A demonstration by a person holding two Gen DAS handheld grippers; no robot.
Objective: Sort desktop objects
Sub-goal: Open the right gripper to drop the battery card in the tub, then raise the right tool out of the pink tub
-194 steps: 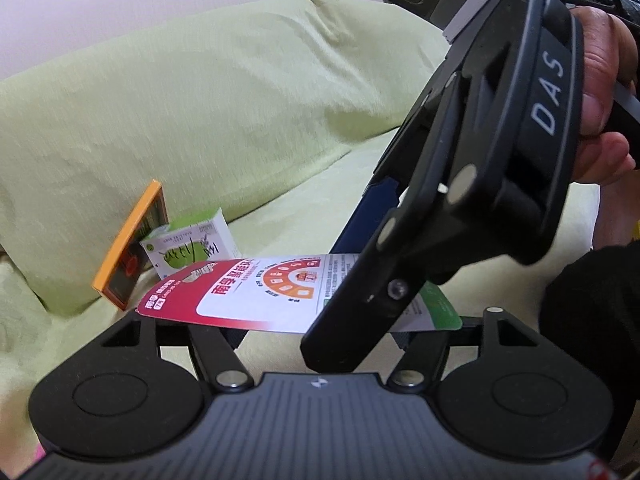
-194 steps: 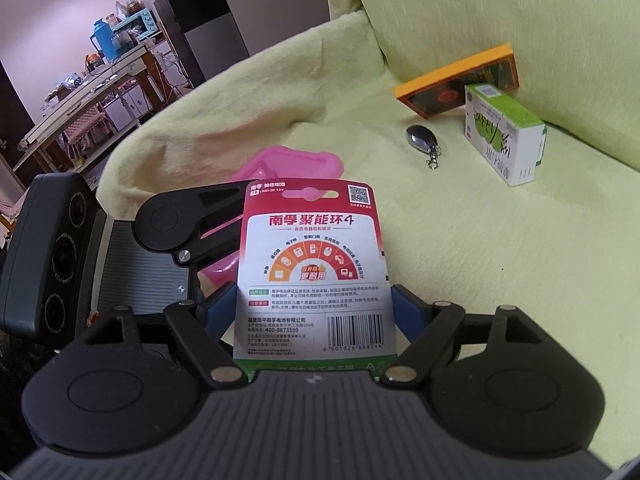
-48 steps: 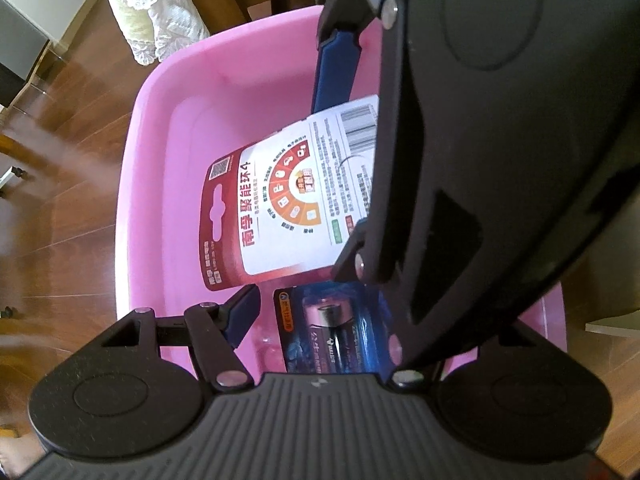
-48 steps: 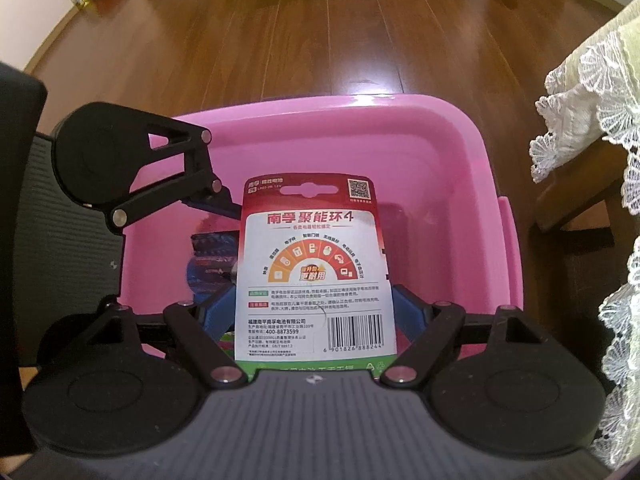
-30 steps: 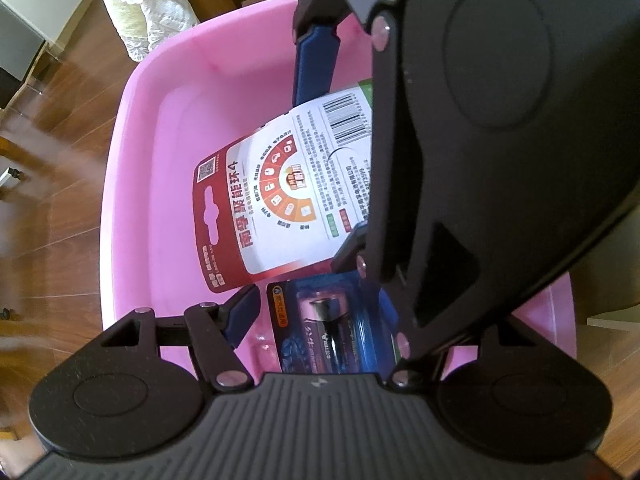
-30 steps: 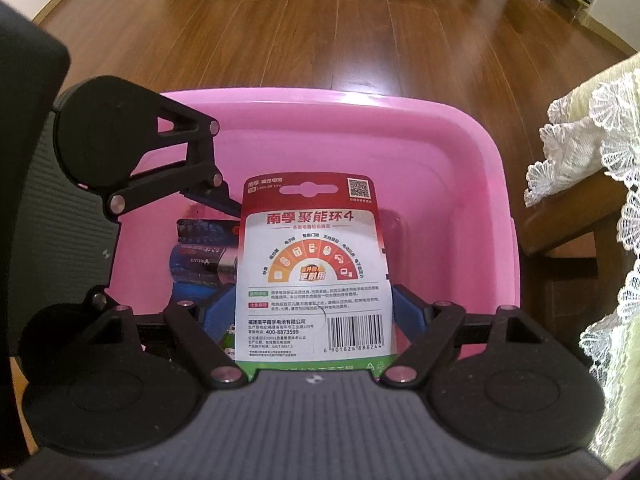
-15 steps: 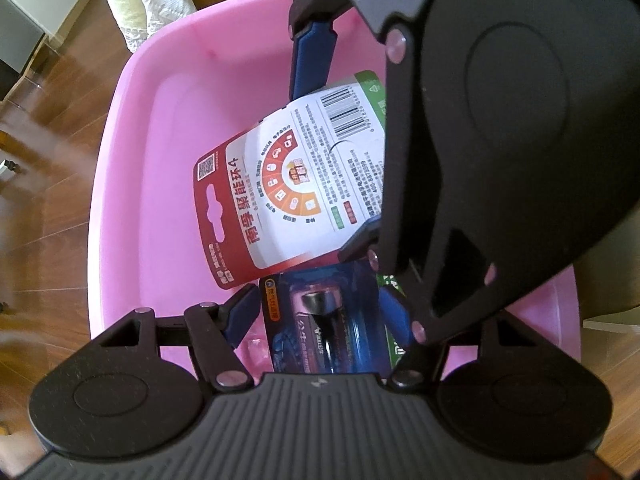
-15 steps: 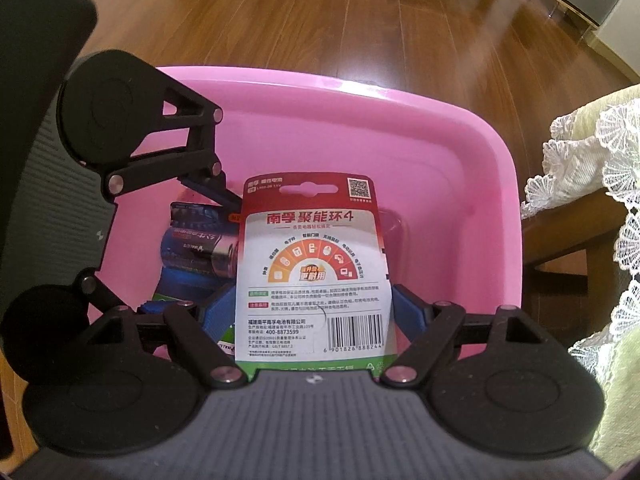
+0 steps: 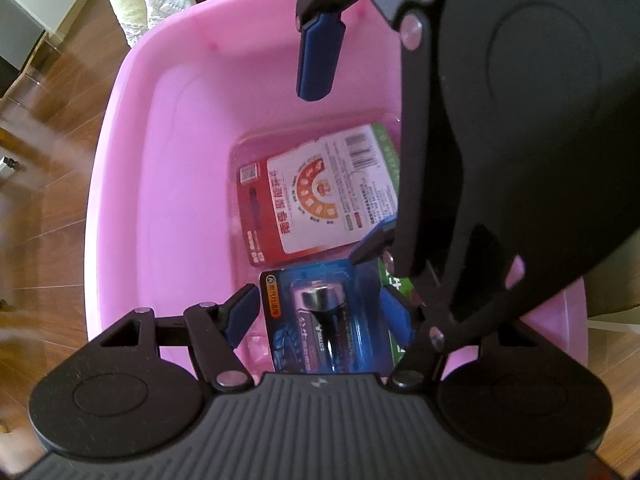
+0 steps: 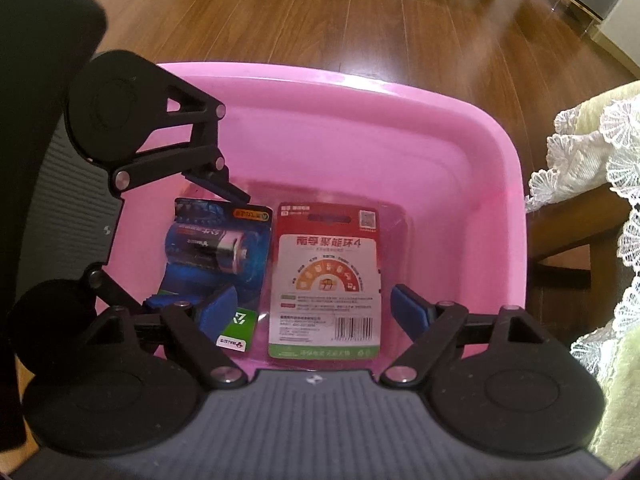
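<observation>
My right claw hangs over the pink tub, jaws spread wide, nothing between them. The red battery card lies flat on the tub floor directly below the gap between my blue fingertips, touching neither. My left claw is also spread; the blue battery card lies on the tub floor under its gap, and I see no contact with either pad.

Writing: the red card shows its back, with white Chinese characters ending in "4", a QR code at the top corner, an orange fan-shaped chart, a barcode and a green strip along the bottom edge. Fine print is too small to read. The blue card has an orange tag with Chinese characters I cannot read, and a green lower edge.

Count: two cards in the tub, one red, one blue, side by side and just touching along their long edges. One large battery is visible in the blue blister. Two claws.
</observation>
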